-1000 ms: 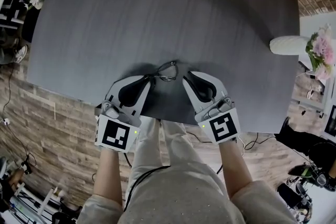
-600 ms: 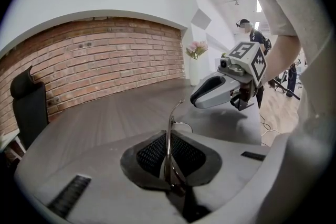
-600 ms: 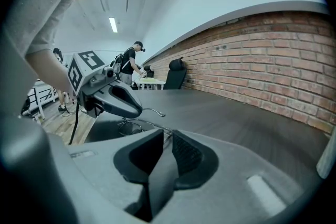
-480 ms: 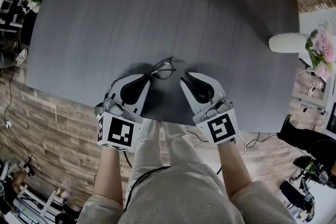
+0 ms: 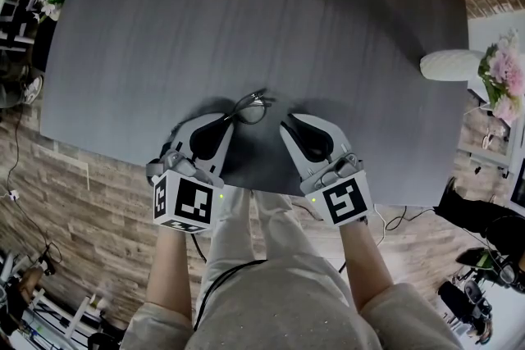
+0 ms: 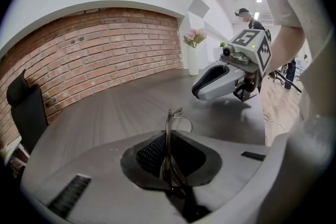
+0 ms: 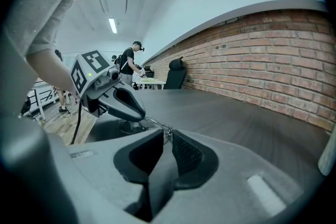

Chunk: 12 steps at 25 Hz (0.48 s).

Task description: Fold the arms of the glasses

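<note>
Two tools are in view at the near edge of the desk [image 5: 246, 12], one in each hand, with their tips angled toward each other. I read the left tool [image 5: 231, 120] as closed on the glasses [image 5: 253, 106]: in the left gripper view the thin frame stands edge-on between the two dark pads, and both pads press on it. The front of the glasses [image 6: 176, 119] projects beyond the tips of the left tool [image 6: 169, 139], out over the grey desk surface. I cannot tell whether any part of the glasses touches the desk. The right tool [image 5: 286, 127] is near the glasses but apart from them. In the right gripper view its jaws stand slightly apart, with a narrow slit between the pads and nothing in it, so I read the right tool [image 7: 165, 136] as empty. Past its tips, that view shows the glasses [image 7: 157, 124] held at the tip of the left tool [image 7: 143, 113]. A white vase [image 5: 447, 64] lies well away, at the right edge of the desk.
</note>
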### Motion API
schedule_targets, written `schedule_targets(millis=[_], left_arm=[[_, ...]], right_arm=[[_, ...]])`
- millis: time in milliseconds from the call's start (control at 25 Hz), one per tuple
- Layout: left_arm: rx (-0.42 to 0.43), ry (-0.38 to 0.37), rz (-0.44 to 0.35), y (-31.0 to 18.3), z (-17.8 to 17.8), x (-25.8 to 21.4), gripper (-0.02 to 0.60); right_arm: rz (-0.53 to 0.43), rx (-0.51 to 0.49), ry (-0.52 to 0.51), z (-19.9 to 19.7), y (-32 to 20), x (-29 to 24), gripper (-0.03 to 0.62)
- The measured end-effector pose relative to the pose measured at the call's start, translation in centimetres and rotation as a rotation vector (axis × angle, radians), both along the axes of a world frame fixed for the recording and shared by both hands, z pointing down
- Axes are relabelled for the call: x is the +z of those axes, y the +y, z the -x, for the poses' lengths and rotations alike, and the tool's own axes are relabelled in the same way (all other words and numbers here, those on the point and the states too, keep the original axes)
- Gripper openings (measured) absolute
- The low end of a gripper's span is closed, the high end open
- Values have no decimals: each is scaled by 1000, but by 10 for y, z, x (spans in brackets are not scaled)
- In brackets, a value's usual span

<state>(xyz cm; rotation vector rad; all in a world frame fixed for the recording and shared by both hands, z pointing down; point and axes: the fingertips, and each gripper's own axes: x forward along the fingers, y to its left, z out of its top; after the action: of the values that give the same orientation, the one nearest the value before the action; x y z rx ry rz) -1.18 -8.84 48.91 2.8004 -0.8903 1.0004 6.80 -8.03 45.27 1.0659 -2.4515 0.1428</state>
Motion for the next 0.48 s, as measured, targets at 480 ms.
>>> schedule_targets(millis=[480], left_arm=[[-12, 64, -21, -3, -1, -6, 23]], right_arm=[[5, 5, -14, 3, 3, 1, 55]])
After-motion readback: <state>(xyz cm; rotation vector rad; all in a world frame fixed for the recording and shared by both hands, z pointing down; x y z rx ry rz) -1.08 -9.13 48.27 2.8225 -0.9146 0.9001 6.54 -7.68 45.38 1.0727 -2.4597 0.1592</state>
